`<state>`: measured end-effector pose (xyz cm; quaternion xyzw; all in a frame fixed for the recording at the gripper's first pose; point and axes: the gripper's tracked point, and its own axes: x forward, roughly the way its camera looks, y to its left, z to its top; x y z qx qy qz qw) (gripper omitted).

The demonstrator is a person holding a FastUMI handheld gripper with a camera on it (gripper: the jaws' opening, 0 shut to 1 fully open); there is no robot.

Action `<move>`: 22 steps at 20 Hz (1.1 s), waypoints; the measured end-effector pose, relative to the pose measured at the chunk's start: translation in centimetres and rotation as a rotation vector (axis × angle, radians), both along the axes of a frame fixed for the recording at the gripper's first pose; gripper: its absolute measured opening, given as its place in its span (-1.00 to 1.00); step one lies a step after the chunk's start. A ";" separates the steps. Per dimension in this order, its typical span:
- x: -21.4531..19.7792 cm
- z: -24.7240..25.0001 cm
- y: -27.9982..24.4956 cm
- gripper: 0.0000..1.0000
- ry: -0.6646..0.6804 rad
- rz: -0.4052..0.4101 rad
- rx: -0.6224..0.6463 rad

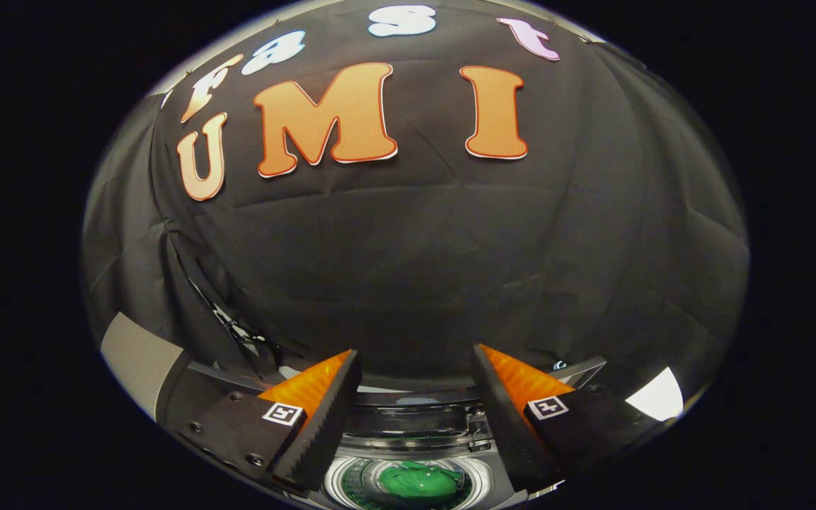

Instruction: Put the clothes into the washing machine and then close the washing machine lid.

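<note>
My gripper (416, 358) is open, its two fingers spread wide with nothing between them. Below and between the fingers lies the washing machine (415, 425), seen from above. Its round drum opening (341, 485) shows, and a green garment (418, 482) lies inside the drum. The raised transparent lid (408, 418) stands just behind the opening, between the fingers. The gripper hovers above the machine and touches nothing.
The booth's black cloth wall (415, 269) rises beyond the fingers. A pale panel (135, 358) stands beside the left finger. A bright white patch (656, 397) shows beside the right finger.
</note>
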<state>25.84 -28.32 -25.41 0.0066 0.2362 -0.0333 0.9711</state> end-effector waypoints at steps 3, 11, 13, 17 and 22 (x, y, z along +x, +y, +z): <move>-1.2 0.0 -0.1 0.99 -0.007 0.026 0.010; -3.5 0.0 0.1 0.99 -0.029 0.052 0.002; -4.1 -0.1 0.1 0.99 -0.038 0.060 0.008; -5.3 -0.2 0.2 0.99 -0.039 0.063 0.008; -6.6 -0.4 0.2 0.99 -0.042 0.025 -0.004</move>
